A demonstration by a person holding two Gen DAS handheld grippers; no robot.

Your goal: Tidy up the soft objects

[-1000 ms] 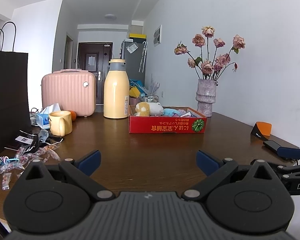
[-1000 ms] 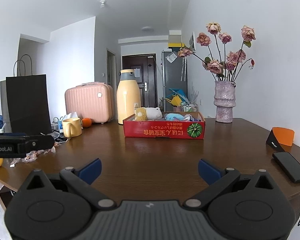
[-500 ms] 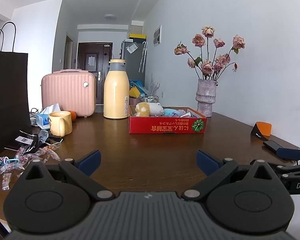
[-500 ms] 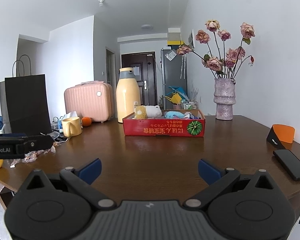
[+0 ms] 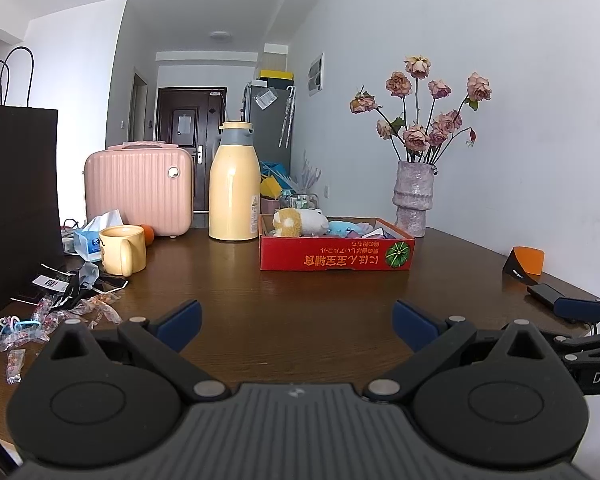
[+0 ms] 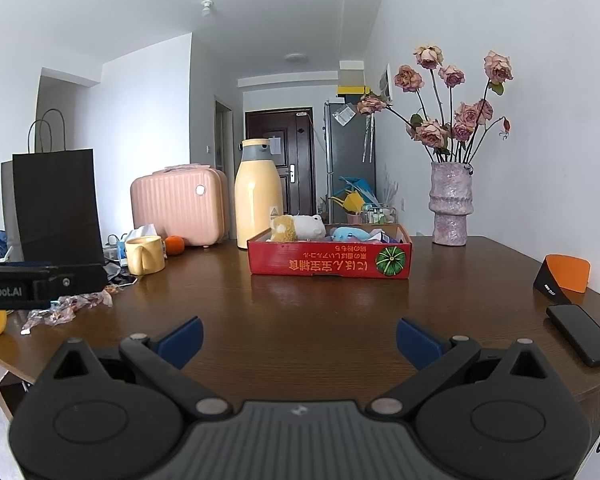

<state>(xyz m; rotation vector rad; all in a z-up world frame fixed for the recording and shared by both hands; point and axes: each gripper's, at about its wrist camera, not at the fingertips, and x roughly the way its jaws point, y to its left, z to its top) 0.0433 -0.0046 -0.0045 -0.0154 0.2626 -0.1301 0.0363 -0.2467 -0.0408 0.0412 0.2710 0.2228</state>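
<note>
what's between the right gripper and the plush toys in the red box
Nothing visible. The right gripper is open over bare table, and the red box with the plush toys sits straight ahead. Only the box's low front wall stands before the toys.

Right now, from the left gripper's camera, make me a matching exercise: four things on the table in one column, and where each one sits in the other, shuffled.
Things:
1. yellow mug
2. flower vase
3. black phone
4. plush toys

Places:
A. inside the red cardboard box
B. far right edge of the table, beside the orange-and-black stand
C. behind the box's right end, near the wall
D. left side, in front of the pink case

Pairs: 1-D, 2-C, 3-B, 4-A
</note>
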